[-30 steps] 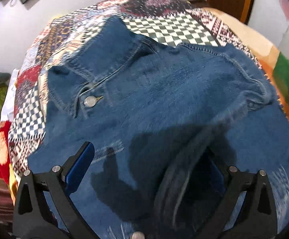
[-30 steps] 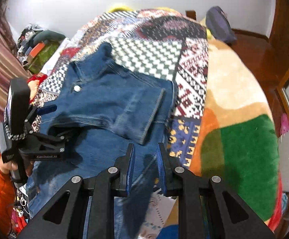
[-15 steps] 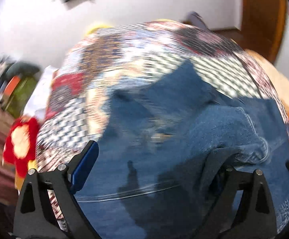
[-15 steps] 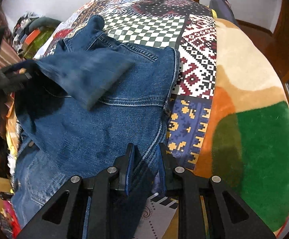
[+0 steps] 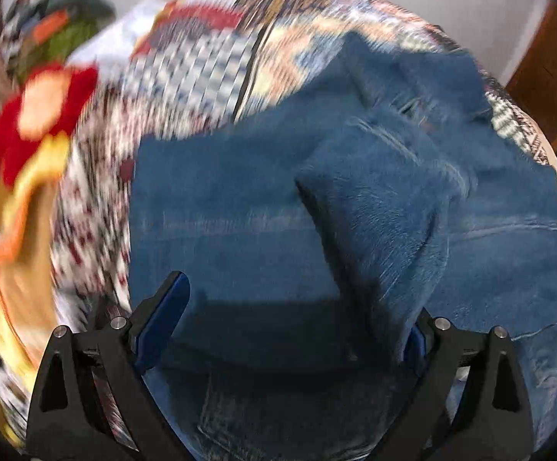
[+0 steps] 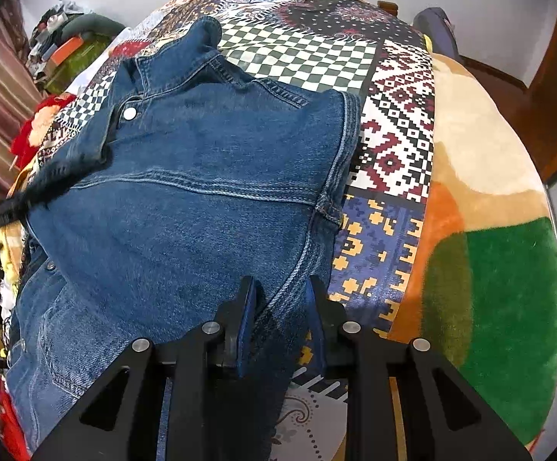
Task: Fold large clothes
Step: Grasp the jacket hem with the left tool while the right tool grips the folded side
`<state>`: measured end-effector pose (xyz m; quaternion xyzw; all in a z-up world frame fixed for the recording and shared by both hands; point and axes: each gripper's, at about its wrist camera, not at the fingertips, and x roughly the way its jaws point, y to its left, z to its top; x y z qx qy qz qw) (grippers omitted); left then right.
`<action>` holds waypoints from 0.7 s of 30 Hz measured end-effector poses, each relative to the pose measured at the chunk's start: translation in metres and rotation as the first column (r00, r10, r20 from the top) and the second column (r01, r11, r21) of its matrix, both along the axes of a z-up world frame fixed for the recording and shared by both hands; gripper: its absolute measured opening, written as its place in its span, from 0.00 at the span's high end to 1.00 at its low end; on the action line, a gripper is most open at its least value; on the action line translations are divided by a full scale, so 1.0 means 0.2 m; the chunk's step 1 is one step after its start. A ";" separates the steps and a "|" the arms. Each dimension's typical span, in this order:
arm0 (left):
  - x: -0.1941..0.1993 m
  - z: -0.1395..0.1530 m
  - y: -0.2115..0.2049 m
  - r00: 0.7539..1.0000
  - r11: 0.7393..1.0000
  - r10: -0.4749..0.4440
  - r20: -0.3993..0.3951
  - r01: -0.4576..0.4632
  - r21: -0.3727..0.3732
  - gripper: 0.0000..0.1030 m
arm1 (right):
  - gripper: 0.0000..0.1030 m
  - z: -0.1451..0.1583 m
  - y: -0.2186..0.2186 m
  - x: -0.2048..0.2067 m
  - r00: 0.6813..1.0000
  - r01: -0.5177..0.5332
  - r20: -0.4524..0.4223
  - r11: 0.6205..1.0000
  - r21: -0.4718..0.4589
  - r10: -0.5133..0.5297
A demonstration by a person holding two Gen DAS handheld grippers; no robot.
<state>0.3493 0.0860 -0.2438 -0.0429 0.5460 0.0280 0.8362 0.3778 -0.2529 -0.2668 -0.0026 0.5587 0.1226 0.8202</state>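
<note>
Left gripper (image 5: 294,326) stands spread wide, a blurred fold of the blue denim jacket (image 6: 186,192) apparently draped against its right finger. Right gripper (image 6: 280,319) is opening, jacket hem between its pads; the jacket lies spread on the patchwork-patterned bedspread (image 6: 393,123).

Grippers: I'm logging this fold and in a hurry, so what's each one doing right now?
Left gripper: jaws wide, denim sleeve draped at one finger, not clamped.
Right gripper: jaws opening, denim jacket edge between them.
</note>
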 end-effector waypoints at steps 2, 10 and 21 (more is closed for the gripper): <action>-0.05 -0.07 0.08 0.998 0.993 0.063 -0.018 -0.064 -0.101 0.06 | 0.79 0.00 0.01 0.00 1.000 -0.001 -0.001 1.000 -0.008 0.001; -0.17 -0.13 0.21 0.991 0.960 0.128 -0.045 -0.135 -0.245 0.06 | 0.78 -0.01 0.01 0.01 1.000 0.018 -0.013 1.000 -0.009 -0.018; -0.26 0.08 0.46 0.981 0.977 0.196 0.012 -0.194 -0.093 0.06 | 0.78 0.12 0.01 0.06 0.999 0.034 -0.002 0.999 0.012 -0.034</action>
